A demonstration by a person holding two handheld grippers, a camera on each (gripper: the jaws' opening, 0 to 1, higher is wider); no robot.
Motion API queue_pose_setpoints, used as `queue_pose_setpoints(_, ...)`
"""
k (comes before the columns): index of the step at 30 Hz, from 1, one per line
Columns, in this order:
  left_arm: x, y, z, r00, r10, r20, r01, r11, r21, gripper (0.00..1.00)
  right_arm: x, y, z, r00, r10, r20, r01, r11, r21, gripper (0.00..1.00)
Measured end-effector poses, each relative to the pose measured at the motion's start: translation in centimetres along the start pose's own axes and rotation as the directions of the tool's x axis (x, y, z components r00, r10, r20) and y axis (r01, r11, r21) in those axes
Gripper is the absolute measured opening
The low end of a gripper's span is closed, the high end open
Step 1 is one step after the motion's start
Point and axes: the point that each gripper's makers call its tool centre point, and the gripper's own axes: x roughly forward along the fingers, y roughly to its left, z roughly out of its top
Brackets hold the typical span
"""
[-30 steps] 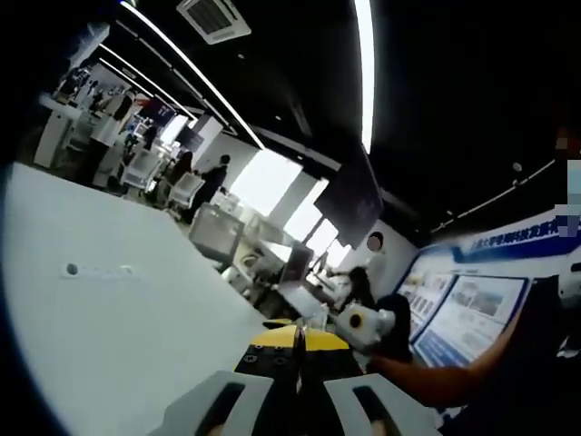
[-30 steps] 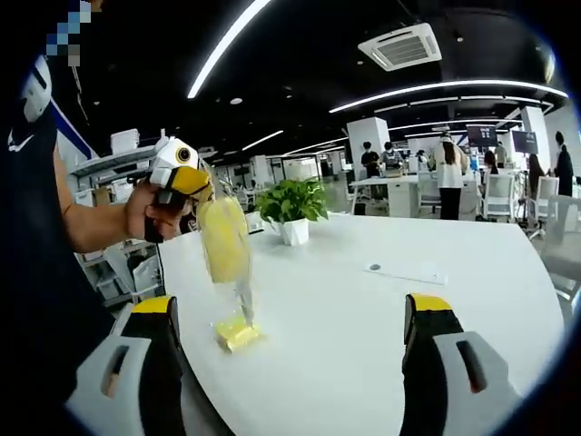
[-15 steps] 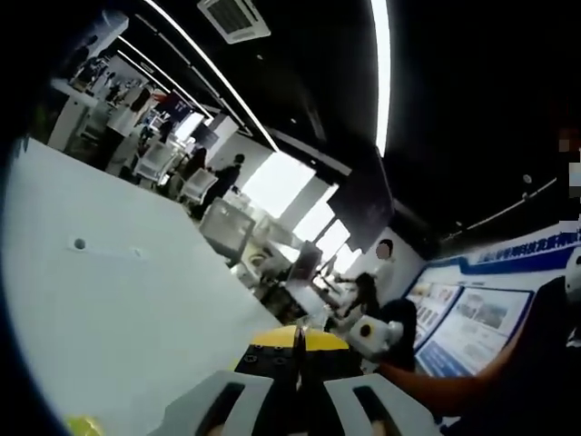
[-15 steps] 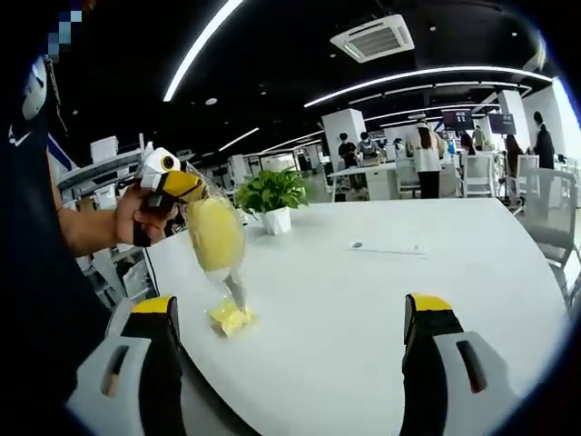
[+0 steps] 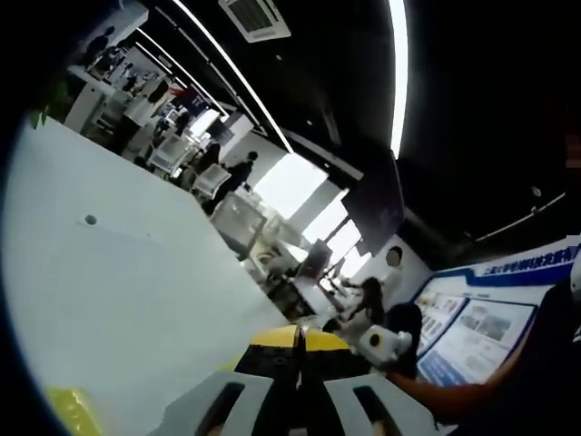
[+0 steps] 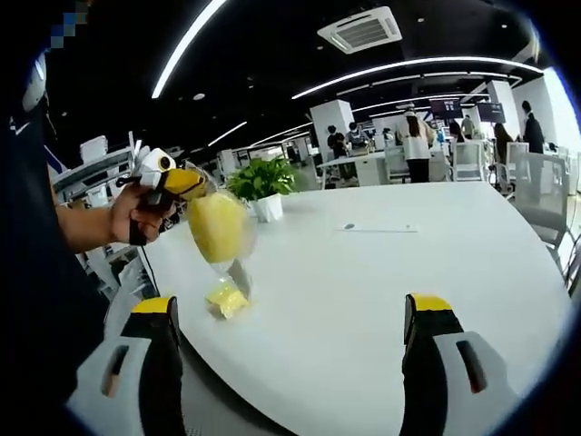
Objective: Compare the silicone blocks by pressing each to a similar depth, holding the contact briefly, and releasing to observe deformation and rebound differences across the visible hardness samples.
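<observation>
In the right gripper view, a person's hand holds my left gripper (image 6: 193, 186) at the left, shut on the top of a clear bag (image 6: 221, 232) with a soft yellow block inside. The bag hangs down to the white table (image 6: 381, 291), and its lower end touches a small yellow block (image 6: 225, 298) lying there. My right gripper (image 6: 292, 313) is open wide, well short of the bag, with nothing between its jaws. In the left gripper view, my left gripper (image 5: 298, 340) has its yellow-tipped jaws pressed together, and a yellow block (image 5: 68, 409) lies on the table at the lower left.
A potted plant (image 6: 260, 186) stands on the table behind the bag. A thin flat strip (image 6: 379, 229) lies farther back. The table edge curves close in front of my right jaws. Desks, chairs and people fill the room behind. A person's forearm (image 5: 445, 395) reaches in at the right.
The left gripper view has swung, so the yellow block now sits in its lower left corner. The bag still hangs from the left gripper over the small block. The right jaws stay wide open.
</observation>
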Motion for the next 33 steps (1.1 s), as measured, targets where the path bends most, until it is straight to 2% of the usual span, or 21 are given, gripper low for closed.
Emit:
queue_pose_setpoints(3,0.1,0.7,-1.3,1.0,0.018,-0.014,-0.018,1.0,-0.013,0.0,-0.1,0.0,-0.1,1.0,-0.006,0.003,0.006,1.0,0.01,0.96)
queue_pose_setpoints(11,0.3,2.3,-3.5,0.999,0.038,-0.021,-0.039,0.996,-0.076,0.0,-0.6,-0.3,-0.8,1.0,-0.015,-0.004,0.015,1.0,0.027,0.96)
queue_pose_setpoints(14,0.3,2.7,-4.5,0.999,0.045,-0.028,-0.048,0.991,-0.129,0.0,-0.7,-0.3,-0.8,1.0,-0.018,-0.001,0.018,0.999,0.035,0.96)
queue_pose_setpoints(20,0.3,3.7,-6.2,0.997,0.071,-0.04,-0.077,0.982,-0.173,0.0,-1.0,-0.4,-1.2,1.0,-0.025,-0.009,0.026,0.999,0.031,0.96)
queue_pose_setpoints(25,0.3,4.8,-7.2,0.994,0.1,-0.052,-0.108,0.98,-0.167,0.0,-1.2,-0.5,-1.3,1.0,-0.028,-0.011,0.028,0.999,0.026,0.96)
queue_pose_setpoints(30,-0.1,6.7,-8.5,0.99,0.13,-0.053,-0.139,0.957,-0.256,0.0,-1.3,-0.6,-1.6,0.999,-0.034,-0.021,0.034,0.999,0.013,0.96)
queue_pose_setpoints(33,-0.4,7.2,-8.9,0.99,0.132,-0.049,-0.141,0.948,-0.284,0.0,-1.3,-0.5,-1.9,0.999,-0.035,-0.035,0.035,0.999,0.0,0.96)
